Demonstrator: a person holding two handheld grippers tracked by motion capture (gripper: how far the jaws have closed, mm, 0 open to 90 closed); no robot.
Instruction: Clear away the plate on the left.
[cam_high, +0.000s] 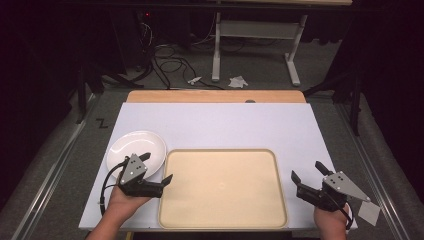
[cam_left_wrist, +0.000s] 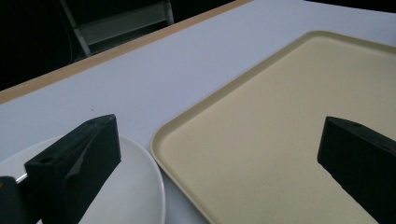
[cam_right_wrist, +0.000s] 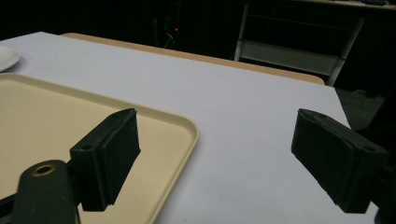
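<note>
Your left gripper (cam_high: 159, 168), jaws spread wide and holding nothing, straddles the gap between the plate (cam_high: 136, 150) and the tray (cam_high: 222, 187), which lie just beside each other. Your right gripper (cam_high: 309, 175) is equally wide, at the tray's right edge. Risk: closing the left jaws here may nudge the plate sideways or catch the tray rim instead of the plate.

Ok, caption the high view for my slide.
Open left gripper over white plate and beige tray; open right gripper beside it.
</note>
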